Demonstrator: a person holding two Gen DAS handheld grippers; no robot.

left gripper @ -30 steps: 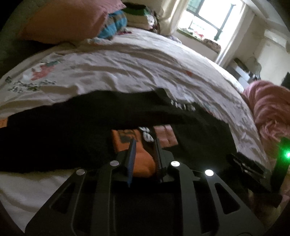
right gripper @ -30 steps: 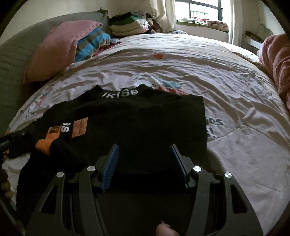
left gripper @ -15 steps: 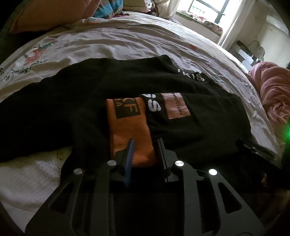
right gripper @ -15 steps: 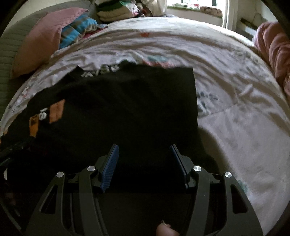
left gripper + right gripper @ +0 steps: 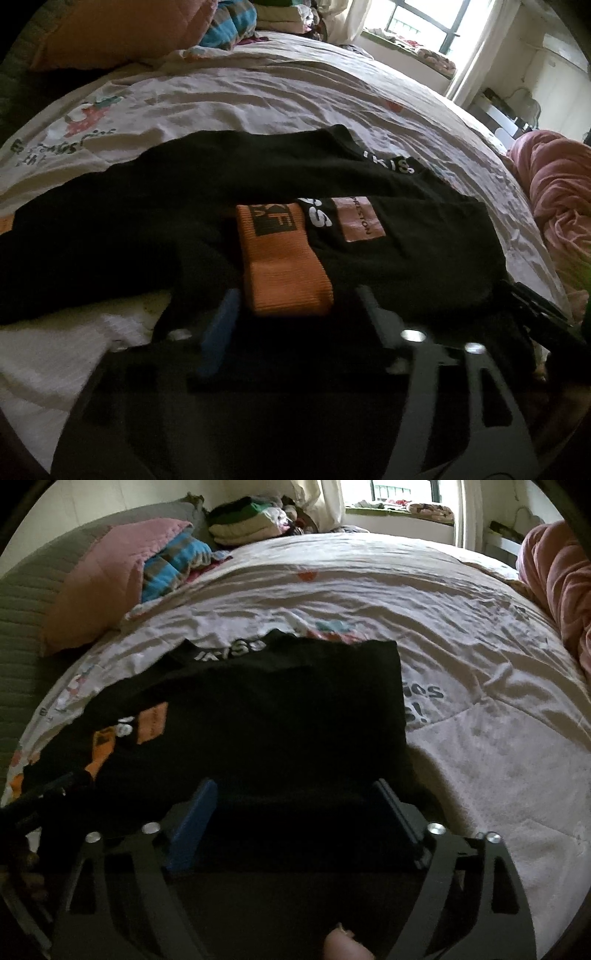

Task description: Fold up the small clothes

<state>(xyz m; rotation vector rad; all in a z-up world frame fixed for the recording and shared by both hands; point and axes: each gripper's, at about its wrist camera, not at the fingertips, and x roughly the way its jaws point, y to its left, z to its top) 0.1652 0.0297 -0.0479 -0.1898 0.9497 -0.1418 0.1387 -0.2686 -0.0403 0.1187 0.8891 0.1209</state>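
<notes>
Folding looks partly done: black top point(image 5: 280, 709) lies on the bed point(image 5: 461, 635), orange-cuffed sleeve point(image 5: 284, 266) laid across its body. Left hand-held gripper point(image 5: 295, 306) and right hand-held gripper point(image 5: 295, 797) gape wide, empty; further folds likely remain.

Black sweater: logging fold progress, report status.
Left hand-held gripper open at orange cuff. Right hand-held gripper open over black sweater. Sleeve folded across. Nothing obstructing.
</notes>
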